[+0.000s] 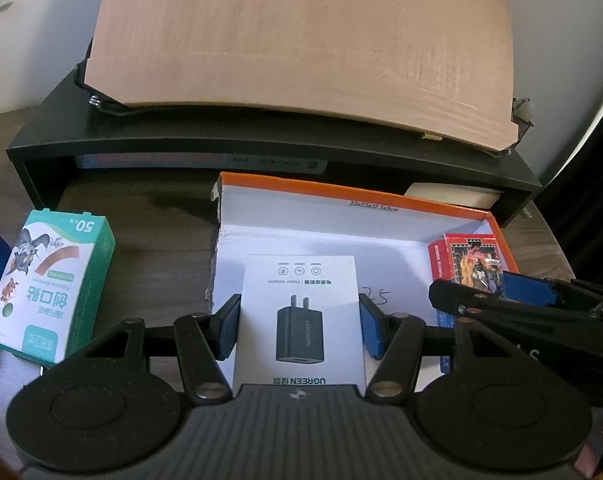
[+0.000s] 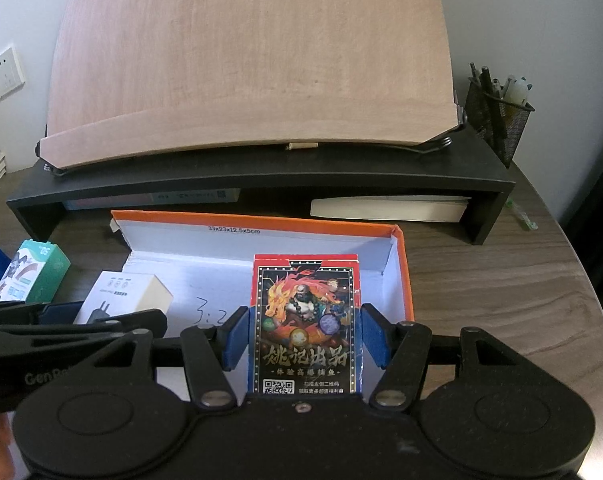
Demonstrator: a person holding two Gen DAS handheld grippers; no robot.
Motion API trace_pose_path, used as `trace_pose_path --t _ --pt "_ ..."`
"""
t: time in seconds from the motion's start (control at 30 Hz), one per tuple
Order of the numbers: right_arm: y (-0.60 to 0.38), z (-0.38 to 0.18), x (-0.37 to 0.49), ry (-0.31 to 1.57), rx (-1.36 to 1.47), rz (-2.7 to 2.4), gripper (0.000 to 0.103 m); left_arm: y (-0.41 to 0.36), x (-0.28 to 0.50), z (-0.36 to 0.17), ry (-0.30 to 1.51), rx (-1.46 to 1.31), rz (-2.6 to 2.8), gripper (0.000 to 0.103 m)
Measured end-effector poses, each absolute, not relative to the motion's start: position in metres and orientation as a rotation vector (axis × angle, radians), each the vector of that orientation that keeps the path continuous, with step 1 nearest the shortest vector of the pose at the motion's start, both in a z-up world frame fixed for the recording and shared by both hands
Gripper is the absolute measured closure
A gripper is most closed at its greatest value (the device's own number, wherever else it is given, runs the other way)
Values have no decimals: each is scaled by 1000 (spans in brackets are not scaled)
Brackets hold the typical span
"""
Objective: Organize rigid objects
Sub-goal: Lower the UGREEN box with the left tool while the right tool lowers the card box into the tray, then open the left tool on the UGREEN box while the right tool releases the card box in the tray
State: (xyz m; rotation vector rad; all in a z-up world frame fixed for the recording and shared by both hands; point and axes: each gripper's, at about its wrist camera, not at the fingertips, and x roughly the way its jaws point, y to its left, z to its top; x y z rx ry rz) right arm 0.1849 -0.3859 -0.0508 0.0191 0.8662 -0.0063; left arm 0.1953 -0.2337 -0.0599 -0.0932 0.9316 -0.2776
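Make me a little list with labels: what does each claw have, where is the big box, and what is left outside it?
left claw: closed on the white charger box, over the big box
right claw: closed on the red playing-card pack, over the big box
big box: orange cardboard box with white inside, open, on the dark wooden table, in front of the black shelf riser
left outside: green-and-white bandage box, beside the big box
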Motion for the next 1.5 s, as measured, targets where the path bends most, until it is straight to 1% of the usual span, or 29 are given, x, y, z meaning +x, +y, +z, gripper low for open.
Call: trace_pose_path --t 0.63,0.67,0.77,0.93,1.0,1.03,1.07,1.2,1.27,1.5 --pt "-385 -55 196 851 -13 0 31 -235 205 -66 958 -92 -270 44" --pt "-386 -52 194 831 -15 -1 32 -236 205 -66 958 -92 -272 44" --pt "-387 -43 186 779 -31 3 29 -239 206 -67 958 -83 -279 44" --pt "-396 -34 178 760 -13 -23 27 -245 206 -66 945 -83 -321 43" --pt "-402 -31 172 760 18 -30 27 -248 206 -64 940 -76 -328 39" --pt "-404 -29 169 758 34 -34 26 -249 205 -64 938 -73 -329 32" --pt "-406 -27 166 754 47 -38 26 -250 204 -62 933 -72 -331 30" --pt "-412 -21 153 742 80 -60 25 -253 198 -55 922 -69 -333 28" --pt "-413 -19 145 740 94 -66 25 -252 192 -48 904 -67 -329 24" --pt "-400 -12 124 747 123 -59 23 -237 164 -27 864 -65 -308 21"
